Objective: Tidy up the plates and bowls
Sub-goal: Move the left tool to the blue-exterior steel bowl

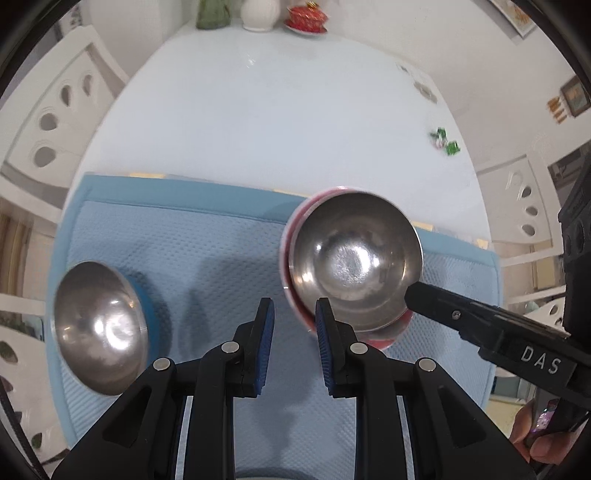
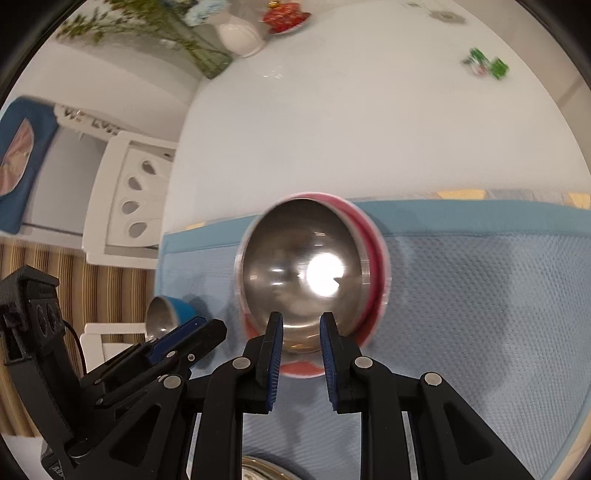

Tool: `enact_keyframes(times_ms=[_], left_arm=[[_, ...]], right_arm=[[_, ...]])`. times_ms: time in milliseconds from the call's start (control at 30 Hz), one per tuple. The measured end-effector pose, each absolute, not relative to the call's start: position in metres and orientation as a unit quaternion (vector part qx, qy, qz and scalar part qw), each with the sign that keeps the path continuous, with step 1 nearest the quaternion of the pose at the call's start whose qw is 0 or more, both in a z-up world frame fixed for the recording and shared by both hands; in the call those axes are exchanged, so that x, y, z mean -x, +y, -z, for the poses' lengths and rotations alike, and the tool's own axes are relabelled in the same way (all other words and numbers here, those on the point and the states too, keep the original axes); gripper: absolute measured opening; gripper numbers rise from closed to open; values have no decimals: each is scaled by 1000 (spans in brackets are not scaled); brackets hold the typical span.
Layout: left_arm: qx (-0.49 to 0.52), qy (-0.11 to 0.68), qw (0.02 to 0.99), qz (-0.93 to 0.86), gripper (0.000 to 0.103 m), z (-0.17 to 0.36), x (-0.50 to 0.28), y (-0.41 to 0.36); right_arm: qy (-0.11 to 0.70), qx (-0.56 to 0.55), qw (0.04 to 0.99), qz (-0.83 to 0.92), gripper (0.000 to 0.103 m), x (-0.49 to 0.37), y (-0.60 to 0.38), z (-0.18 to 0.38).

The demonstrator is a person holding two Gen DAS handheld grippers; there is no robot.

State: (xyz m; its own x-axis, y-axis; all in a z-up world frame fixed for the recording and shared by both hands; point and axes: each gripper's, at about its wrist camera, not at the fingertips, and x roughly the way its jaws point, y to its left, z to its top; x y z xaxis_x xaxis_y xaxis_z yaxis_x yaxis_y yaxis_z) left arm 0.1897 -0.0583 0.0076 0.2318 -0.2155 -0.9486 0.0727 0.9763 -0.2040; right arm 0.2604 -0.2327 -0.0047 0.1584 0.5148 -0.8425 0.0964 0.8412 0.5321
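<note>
Looking down over a blue mat (image 1: 221, 240) spread on the white table (image 1: 258, 110). Pinching the near rim of the red bowl (image 2: 303, 273) with the right gripper (image 2: 301, 325): closed almost all the way, one pad inside against the steel lining, the other outside on the red wall. From the left wrist, holding that bowl by its right-hand edge, tilted, mouth turned toward the camera. Showing a second red rim behind the steel one; nested or not, cannot tell. Blurred at the edges, so hard to say whether touching the mat underneath.

Over to the left gripper (image 1: 293, 314): closed down to a narrow slit, with nothing between the pads but mat. Sitting just beside the red bowl, right pad overlapping the lower left of its rim in the view, no grip on it.

Further left, well apart: a blue bowl (image 1: 99, 328), steel inside too, resting on the mat with its mouth showing toward the camera. From the right wrist, peeking out just behind the tips of the left gripper.

At the far end of the table: a white vase (image 1: 259, 13) and a red dish (image 1: 306, 20). Off to the right, some small green wrapped things (image 1: 445, 142). Alongside on the left, a white chair (image 1: 55, 122).
</note>
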Motion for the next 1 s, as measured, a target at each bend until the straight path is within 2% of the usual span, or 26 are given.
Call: enact_keyframes(times_ms=[67,100,133,167,200,233,300,633,1000], left_arm=[[67,606,788,83,21,-19,-187,-42],[73,603,791,76,28,-25,-186,-32],[77,600,793,70,38,-29,-185,-23],[79,597,796,66,40,-33,-184,-14],[82,594,798,59,47,-37,-183,-4],[82,592,800,49,62,-41,-181,9],[79,593,801,32,82,-43,-182,26],[103,603,790,-40,82,-16,-166,121],[107,613,781,-48,82,21,-157,162]], right_arm=[[630,-239,723,-155,22,-258,-222,-5],[628,-237,723,-161,26,-257,-214,-10],[627,-236,724,-164,39,-256,-209,-14],[623,-233,727,-169,57,-254,-202,-19],[617,-229,732,-174,62,-253,-193,-25],[614,-226,735,-178,63,-251,-187,-28],[616,-218,733,-188,63,-250,-170,-34],[629,-194,719,-223,63,-243,-88,-30],[663,-181,692,-221,63,-240,-28,31]])
